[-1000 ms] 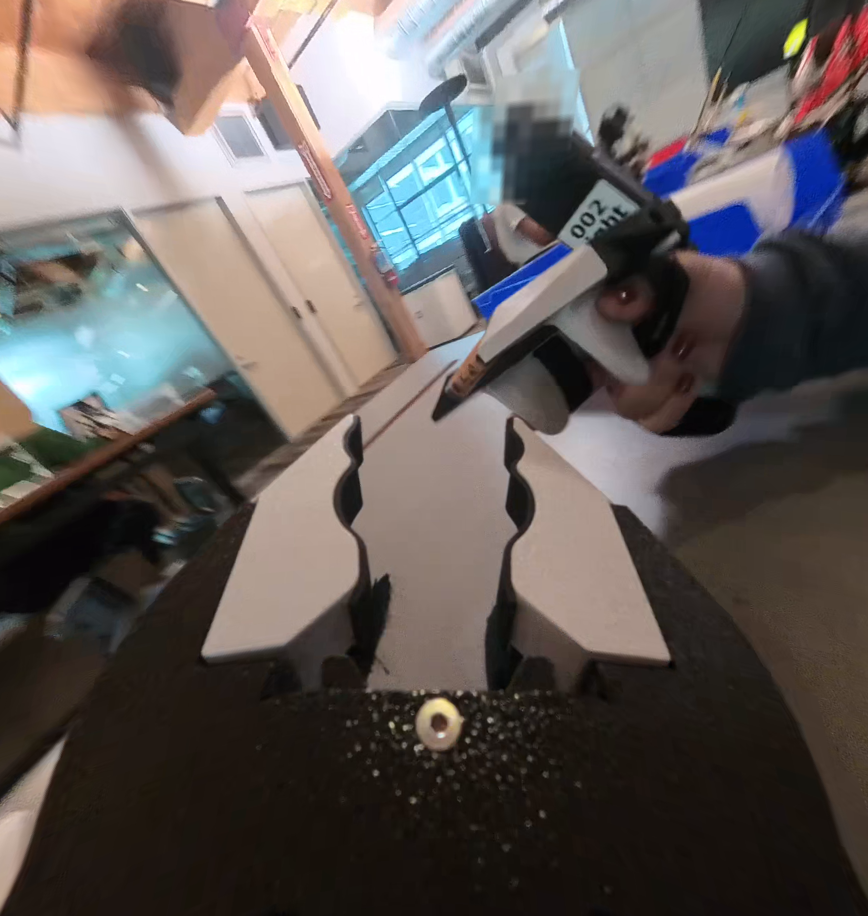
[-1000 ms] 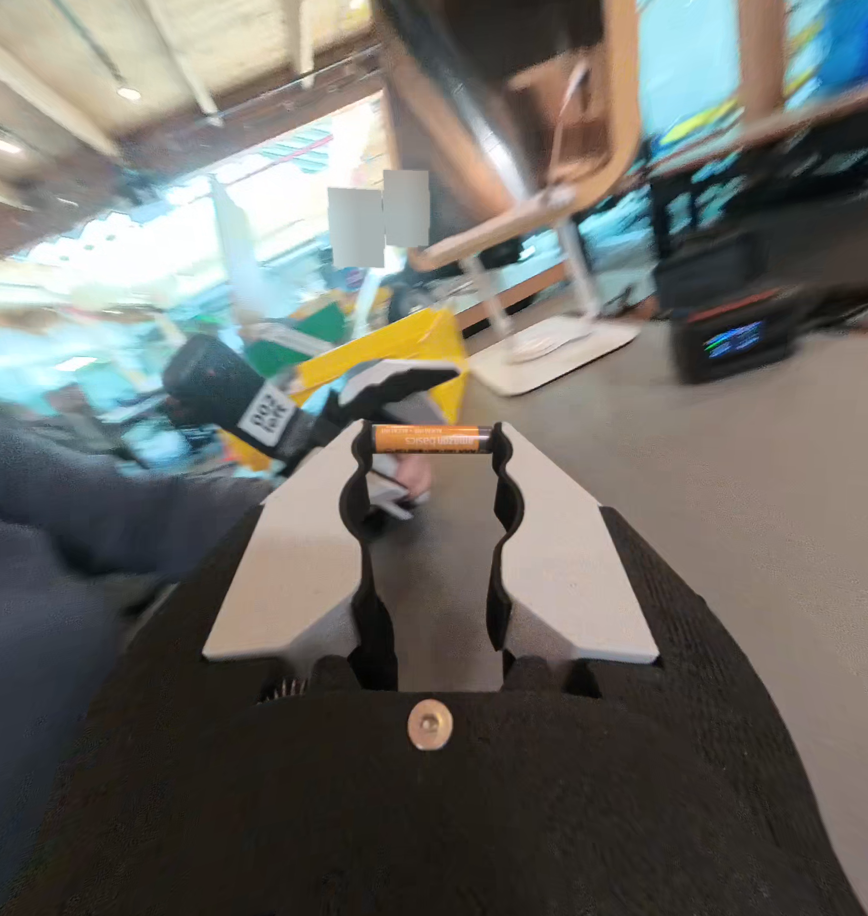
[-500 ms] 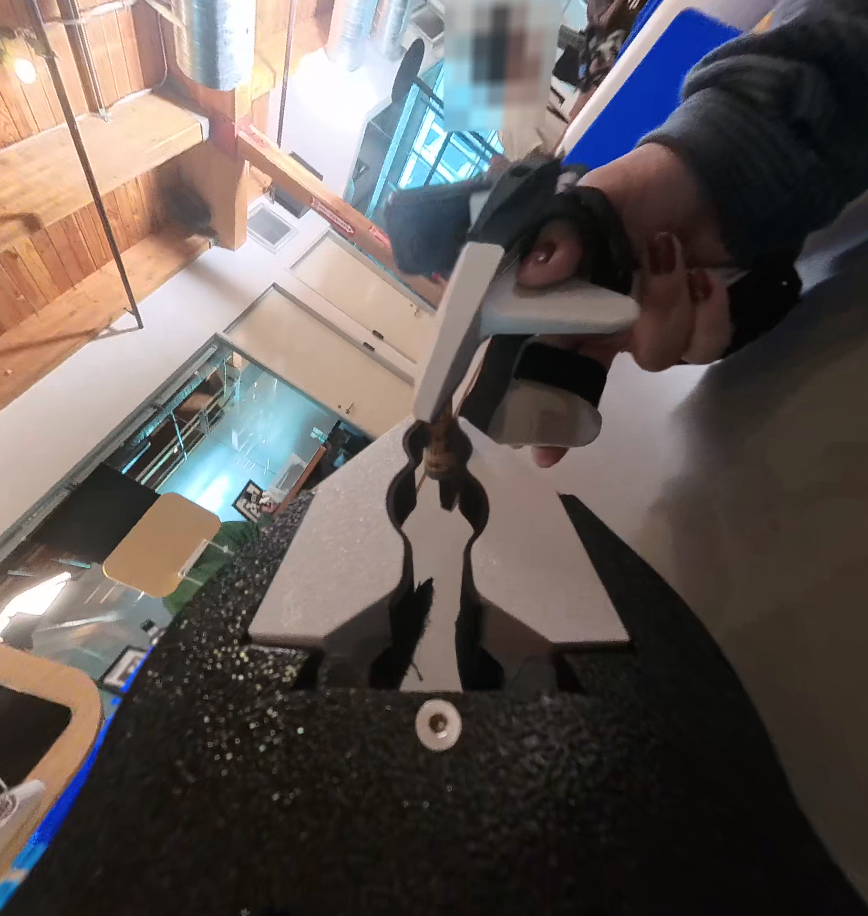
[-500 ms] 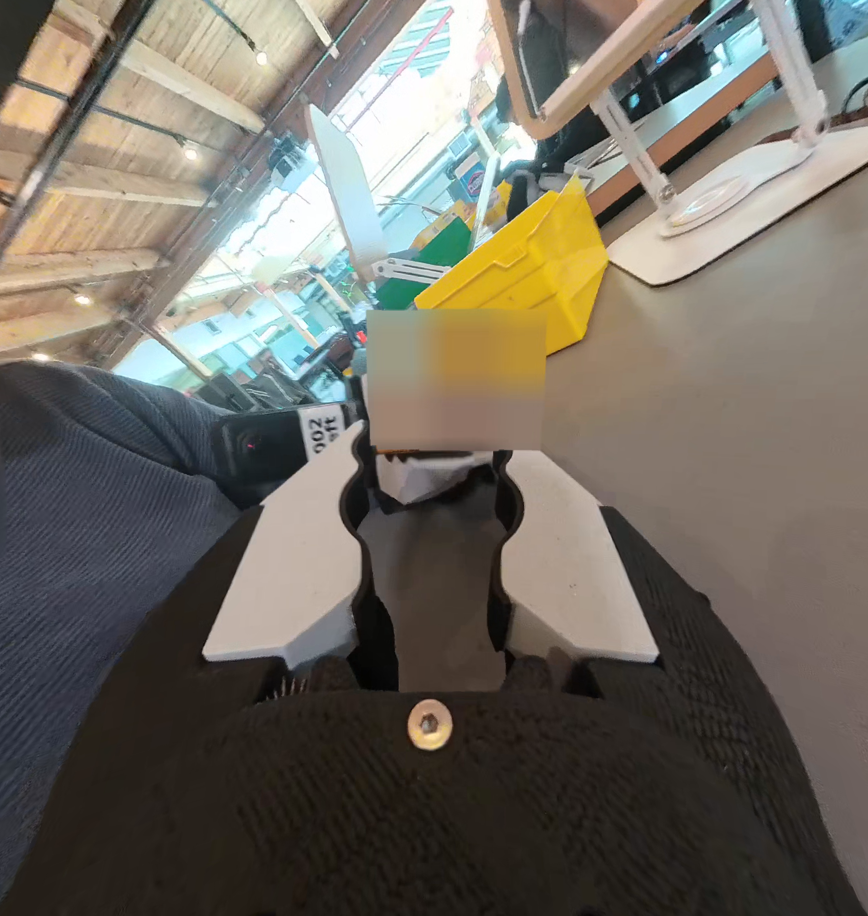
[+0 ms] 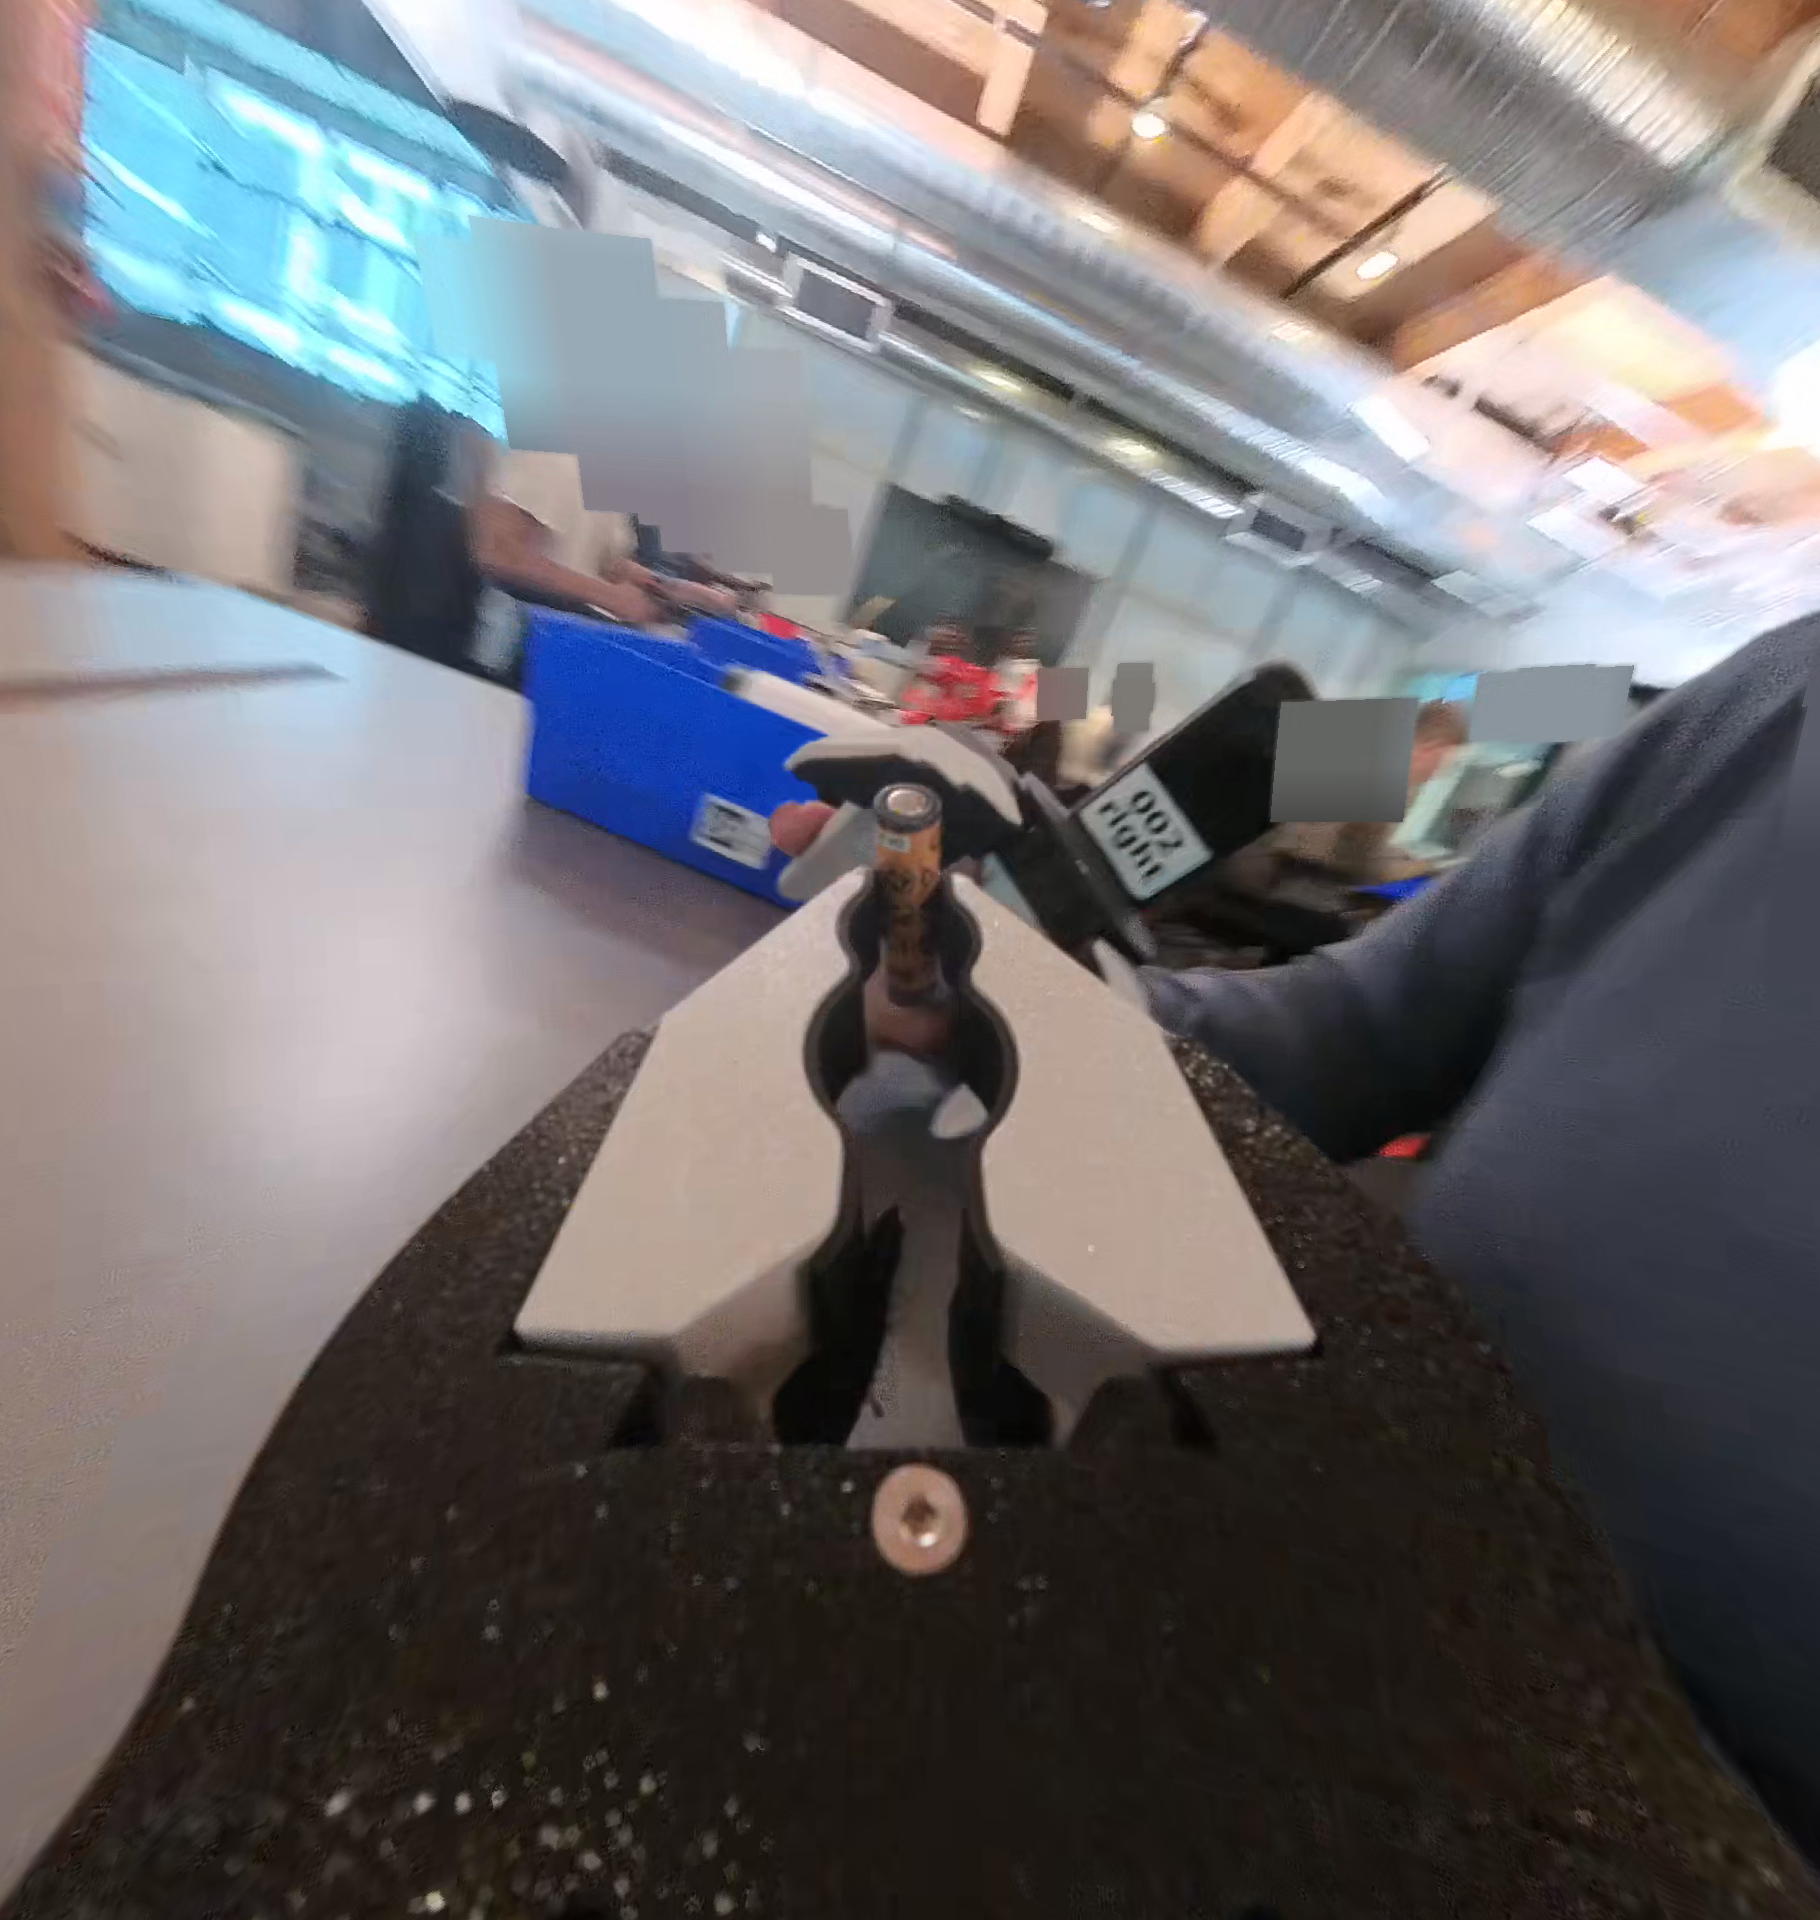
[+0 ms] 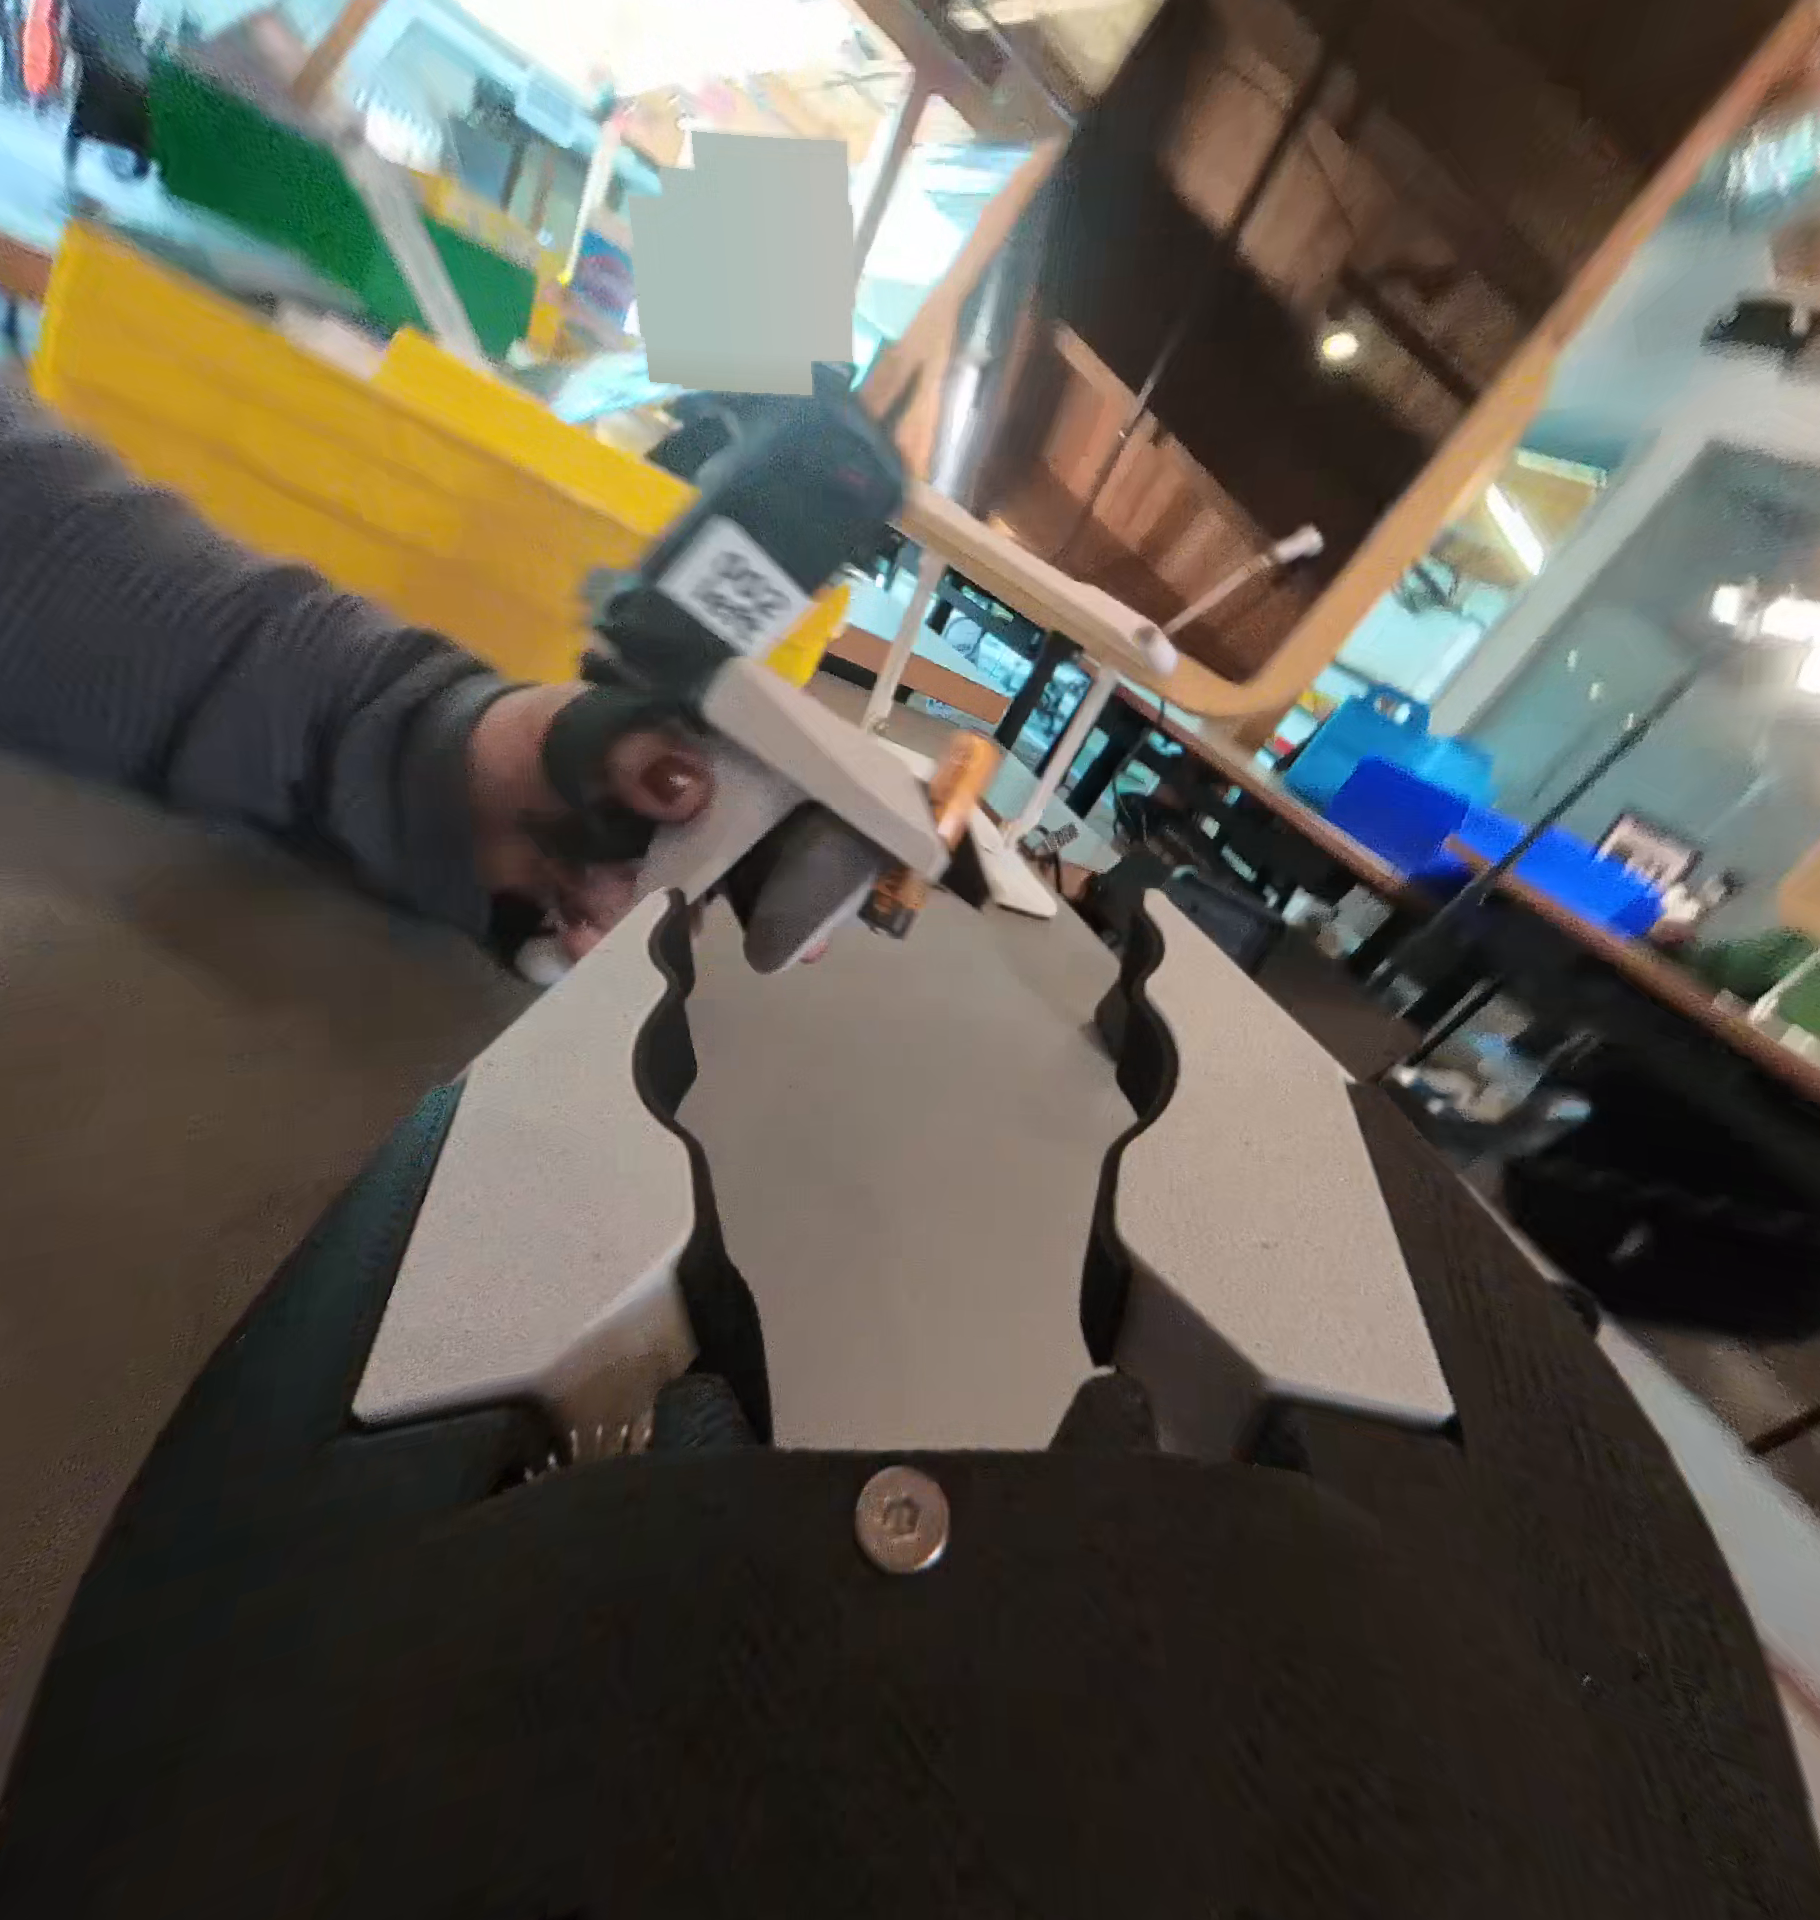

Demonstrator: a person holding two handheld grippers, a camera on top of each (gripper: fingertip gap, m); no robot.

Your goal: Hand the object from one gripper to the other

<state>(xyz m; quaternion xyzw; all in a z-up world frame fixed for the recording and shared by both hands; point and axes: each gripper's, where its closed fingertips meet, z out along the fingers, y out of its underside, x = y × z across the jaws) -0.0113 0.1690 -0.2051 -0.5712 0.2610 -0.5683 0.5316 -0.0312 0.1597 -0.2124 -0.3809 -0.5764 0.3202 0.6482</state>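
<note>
1 battery stands pinched between left tongs tips.

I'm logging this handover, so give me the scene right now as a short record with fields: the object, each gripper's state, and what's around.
object: orange battery, upright, one metal end toward the camera
left gripper: shut on the battery, which sticks out past its tips
right gripper: open, nothing between its fingers
handover: battery now sits with the left gripper only
gap: grippers apart, not touching
surface: grey table
background: blue bin, yellow bin, blurred
</note>
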